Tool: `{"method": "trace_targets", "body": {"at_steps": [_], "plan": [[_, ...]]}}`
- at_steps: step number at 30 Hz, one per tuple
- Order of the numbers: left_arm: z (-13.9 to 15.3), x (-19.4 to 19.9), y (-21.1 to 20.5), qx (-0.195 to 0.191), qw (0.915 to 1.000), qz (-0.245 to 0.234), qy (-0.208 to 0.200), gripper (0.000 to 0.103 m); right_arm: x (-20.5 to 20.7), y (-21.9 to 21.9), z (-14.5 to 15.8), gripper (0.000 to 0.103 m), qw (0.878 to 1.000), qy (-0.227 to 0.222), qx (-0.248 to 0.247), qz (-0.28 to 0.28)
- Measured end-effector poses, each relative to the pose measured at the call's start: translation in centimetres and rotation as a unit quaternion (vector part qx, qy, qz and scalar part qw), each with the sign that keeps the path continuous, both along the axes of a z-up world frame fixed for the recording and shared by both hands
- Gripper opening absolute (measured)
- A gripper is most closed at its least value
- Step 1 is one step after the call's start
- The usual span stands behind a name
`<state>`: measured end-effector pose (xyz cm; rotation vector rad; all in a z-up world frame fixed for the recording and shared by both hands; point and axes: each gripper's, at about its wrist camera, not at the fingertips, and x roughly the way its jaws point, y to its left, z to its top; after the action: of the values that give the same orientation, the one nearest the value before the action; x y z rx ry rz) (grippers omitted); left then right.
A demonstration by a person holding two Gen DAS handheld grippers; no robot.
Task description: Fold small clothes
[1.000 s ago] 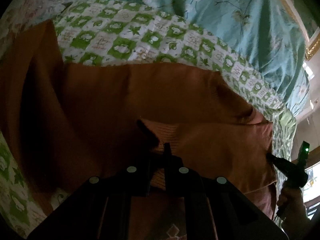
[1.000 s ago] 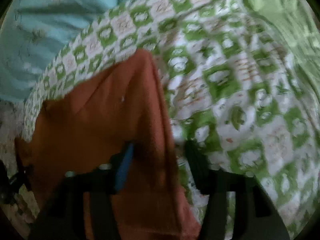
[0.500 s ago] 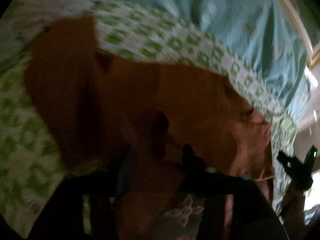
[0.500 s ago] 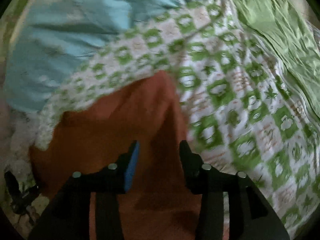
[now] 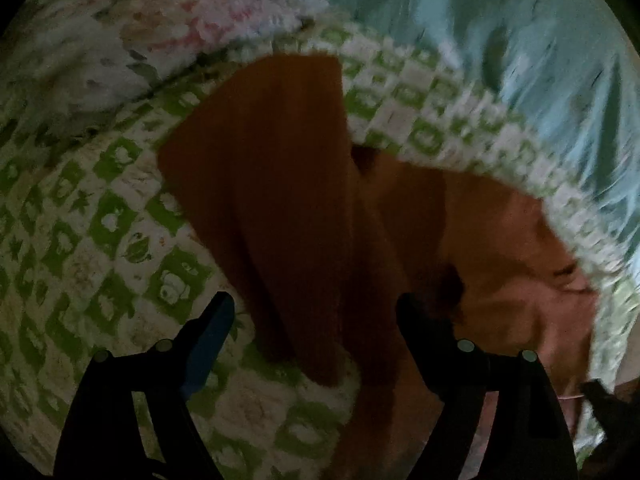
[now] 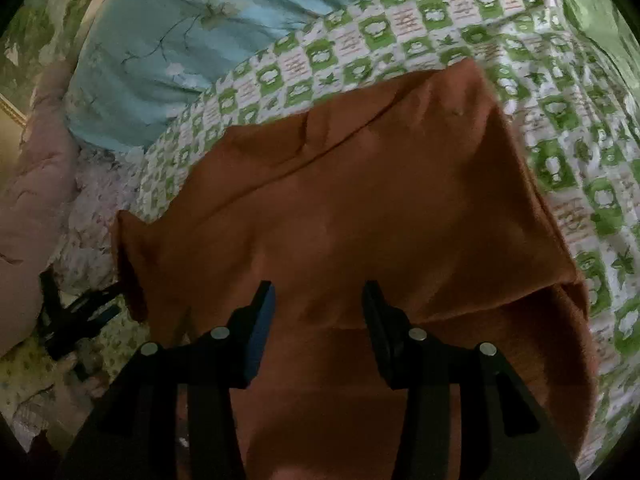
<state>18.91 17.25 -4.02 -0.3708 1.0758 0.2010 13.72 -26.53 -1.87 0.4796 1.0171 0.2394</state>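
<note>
A rust-orange garment lies spread on a green-and-white checked bedsheet. In the left wrist view the garment shows a long sleeve-like flap running up the middle, with the body to the right. My left gripper is open and empty, its jaws either side of the flap's lower end. My right gripper is open and empty, hovering over the middle of the garment. The other gripper shows at the left edge of the right wrist view.
A light blue floral quilt lies at the far side of the bed. A pink-and-white floral cover lies at the far left in the left wrist view. A green cloth lies at the far right.
My left gripper has let go of the orange fabric, opened wide and swung left. My right gripper has pulled back over the garment, which now lies flatter.
</note>
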Motion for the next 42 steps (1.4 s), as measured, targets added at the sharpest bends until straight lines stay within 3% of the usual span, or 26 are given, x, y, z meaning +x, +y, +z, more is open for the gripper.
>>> {"method": "trace_targets", "body": {"at_steps": [2,3,7,11,14,17,22,25,29,33,37,40,42], "plan": [[-1.1,0.8,0.2,-0.004,0.9997,-0.013,0.019,0.003,-0.2,-0.2,0.2,0.047,1.0,0.001,0.002,0.0],[-1.3,0.9,0.4,-0.008,0.9996,-0.016,0.022,0.002,-0.2,-0.3,0.2,0.047,1.0,0.0,0.001,-0.002],[1.4,-0.3,0.3,-0.022,0.9986,-0.041,-0.025,0.002,-0.4,-1.5,0.6,0.047,1.0,-0.003,-0.001,-0.018],[6.9,-1.2,-2.8,-0.055,0.9899,-0.095,-0.09,0.002,-0.8,-2.8,0.7,0.047,0.999,-0.007,-0.003,-0.037],[10.4,-1.0,-7.9,-0.076,0.9733,-0.168,-0.137,0.002,-0.7,-3.7,0.7,0.047,0.999,-0.01,0.0,-0.049],[11.7,0.0,-14.2,-0.109,0.951,-0.246,-0.152,0.002,-0.8,-5.0,0.6,0.047,0.997,-0.012,0.013,-0.069],[10.3,2.0,-24.8,-0.155,0.9203,-0.335,-0.128,0.002,-2.0,-8.3,0.7,0.047,0.993,-0.018,0.007,-0.113],[8.0,3.5,-31.4,-0.174,0.9036,-0.379,-0.097,0.002,-3.0,-10.8,0.4,0.047,0.99,-0.016,0.005,-0.143],[4.2,5.6,-37.0,-0.171,0.8968,-0.404,-0.058,0.002,-4.2,-13.6,-0.2,0.047,0.985,-0.008,0.009,-0.174],[0.3,6.6,-39.9,-0.153,0.8951,-0.418,-0.011,0.004,-4.8,-15.0,-0.8,0.047,0.982,-0.002,0.015,-0.189],[-1.5,6.0,-39.8,-0.153,0.8947,-0.419,0.017,0.025,-4.8,-15.3,-1.1,0.047,0.982,0.0,0.023,-0.188],[-1.1,4.6,-37.7,-0.149,0.8966,-0.417,0.015,0.047,-4.5,-14.9,-1.1,0.047,0.984,0.0,0.026,-0.178],[-0.6,3.3,-35.4,-0.145,0.8999,-0.411,0.011,0.053,-4.0,-14.1,-1.1,0.051,0.986,-0.001,0.029,-0.162]]}}
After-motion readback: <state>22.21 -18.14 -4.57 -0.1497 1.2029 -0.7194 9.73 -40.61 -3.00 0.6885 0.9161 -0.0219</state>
